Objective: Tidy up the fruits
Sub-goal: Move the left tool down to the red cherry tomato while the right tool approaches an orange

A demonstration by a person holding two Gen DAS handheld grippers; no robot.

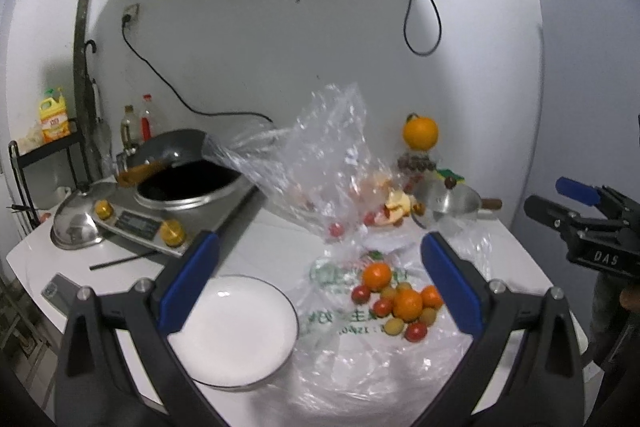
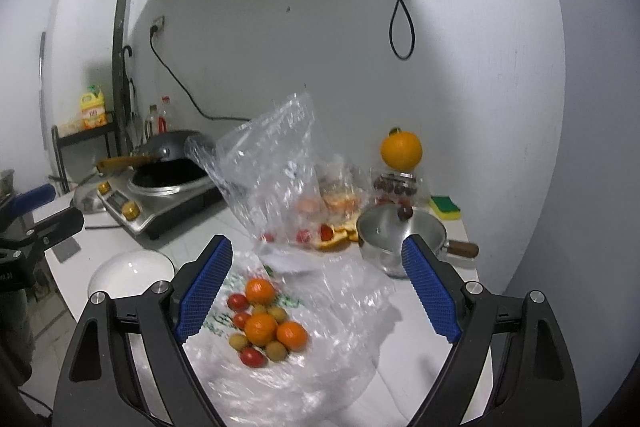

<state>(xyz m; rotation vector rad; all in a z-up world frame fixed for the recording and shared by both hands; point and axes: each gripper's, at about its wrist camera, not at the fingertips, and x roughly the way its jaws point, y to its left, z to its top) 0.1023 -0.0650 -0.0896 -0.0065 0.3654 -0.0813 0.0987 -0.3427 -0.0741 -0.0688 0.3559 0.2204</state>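
Note:
A heap of small oranges (image 1: pixel 407 303), red cherry tomatoes (image 1: pixel 416 331) and yellowish round fruits (image 1: pixel 394 327) lies on a flattened plastic bag (image 1: pixel 352 359) on the white counter. An empty white plate (image 1: pixel 236 327) sits just left of the heap. My left gripper (image 1: pixel 320 283) hangs open above the plate and bag, holding nothing. In the right wrist view the same heap (image 2: pixel 264 325) lies below and left of my right gripper (image 2: pixel 318 291), which is open and holds nothing. The plate (image 2: pixel 128 271) shows at its left.
A crumpled clear bag (image 1: pixel 320 155) with tomatoes and peel stands behind the heap. A steel pot with lid (image 2: pixel 400 235), a big orange (image 2: pixel 401 149) on a grape box and a sponge (image 2: pixel 445 207) are at the back right. An induction cooker with wok (image 1: pixel 188 183) is at the left.

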